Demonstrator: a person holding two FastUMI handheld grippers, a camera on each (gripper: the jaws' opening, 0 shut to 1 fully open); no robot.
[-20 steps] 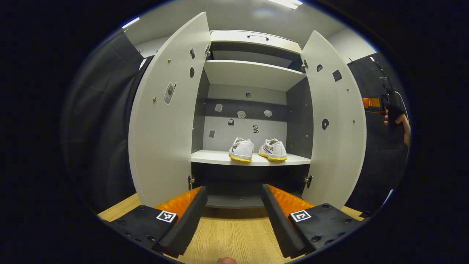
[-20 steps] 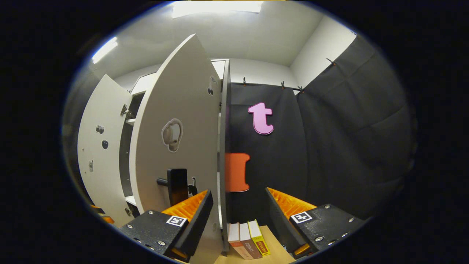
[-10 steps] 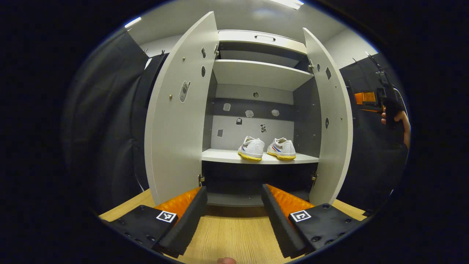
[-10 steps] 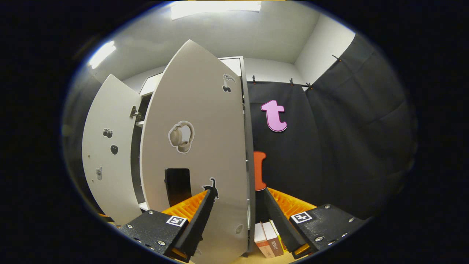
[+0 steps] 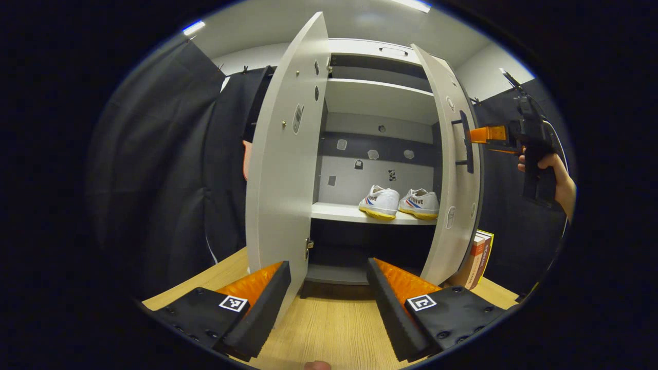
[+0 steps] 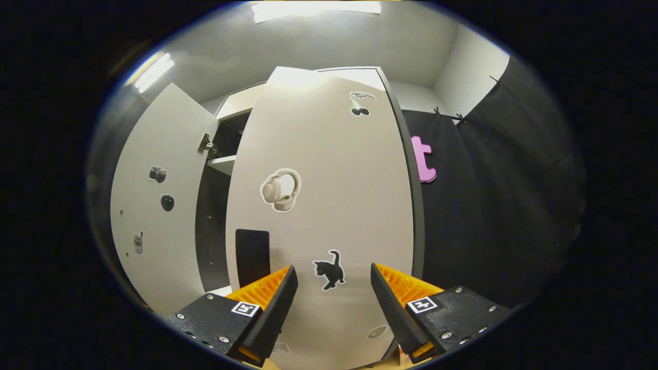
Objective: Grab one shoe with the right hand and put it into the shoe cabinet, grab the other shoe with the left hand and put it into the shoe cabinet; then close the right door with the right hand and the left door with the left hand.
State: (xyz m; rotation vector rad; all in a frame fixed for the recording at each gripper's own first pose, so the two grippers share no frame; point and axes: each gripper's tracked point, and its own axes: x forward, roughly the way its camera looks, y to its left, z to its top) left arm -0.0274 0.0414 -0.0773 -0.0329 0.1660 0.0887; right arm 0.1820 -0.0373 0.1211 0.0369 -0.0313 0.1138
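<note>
Wooden floor (image 5: 329, 329) runs up to the shoe cabinet (image 5: 378, 100), where two shoes (image 5: 379, 202) (image 5: 421, 203) sit side by side on the middle shelf (image 5: 360, 214) near its right end. Since a second ago the right door (image 6: 329, 205) has swung much further shut, the right gripper (image 6: 333, 303) spread against its face. Left door (image 5: 282, 169) stands open; left gripper (image 5: 329, 300) spread, empty.

Two shoes (image 5: 399, 202) sit side by side on the cabinet shelf (image 5: 339, 213), between left door (image 5: 280, 169) and right door (image 5: 452, 180); books (image 5: 475, 259) stand right of the cabinet.
</note>
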